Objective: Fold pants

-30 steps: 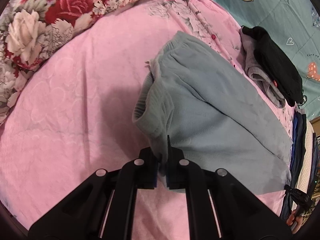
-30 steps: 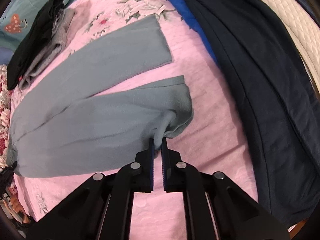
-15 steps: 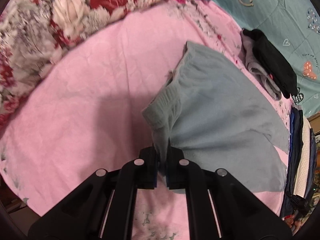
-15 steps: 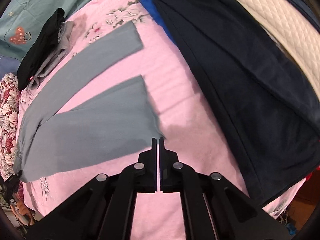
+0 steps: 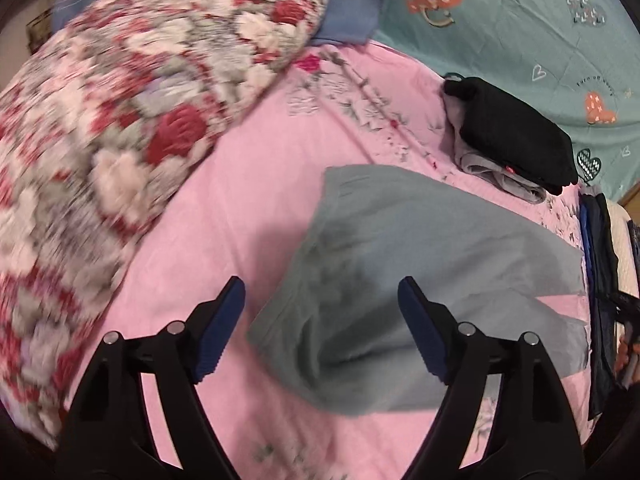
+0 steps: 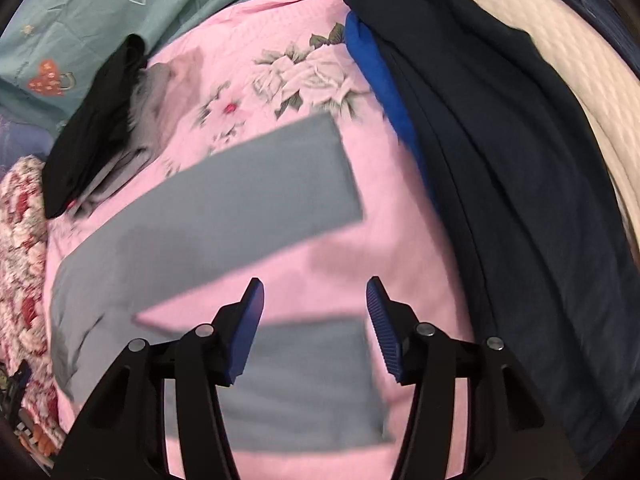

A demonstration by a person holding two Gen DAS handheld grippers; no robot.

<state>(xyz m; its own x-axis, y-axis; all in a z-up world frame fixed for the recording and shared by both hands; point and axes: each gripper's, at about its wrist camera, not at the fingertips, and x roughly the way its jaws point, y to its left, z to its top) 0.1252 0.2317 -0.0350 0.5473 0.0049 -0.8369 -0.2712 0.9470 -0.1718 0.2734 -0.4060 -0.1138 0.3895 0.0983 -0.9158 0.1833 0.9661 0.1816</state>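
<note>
left gripper (image 5: 320, 312): released; its jaws have just been opening and stand wide above the waistband end of the pants (image 5: 400, 264), nothing pinched between them.
right gripper (image 6: 314, 312): released too; its jaws have just been opening over the near leg cuff, pads clear of the cloth.
pants: grey-blue, lying flat on the pink sheet (image 5: 240, 208), legs spread in a V, waist toward the flowered quilt (image 5: 120, 120).
step in hand: likely letting go after spreading the pants out, before the first fold.
doing it well: I would lift both grippers straight off so the cloth is not dragged, then pinch the near leg at cuff and waist together and lay it over the far leg, edges matched.
risk: the waist looks slightly rumpled under the left gripper; folding over that may leave a lump.
surface: a soft bed; a black garment (image 5: 516, 136) on a grey one lies near the pants, apart.
room: teal heart-print cloth (image 5: 520, 20) beyond; dark navy clothes (image 6: 500, 180) and a white quilted cover (image 6: 560, 80) beside the leg ends.
</note>
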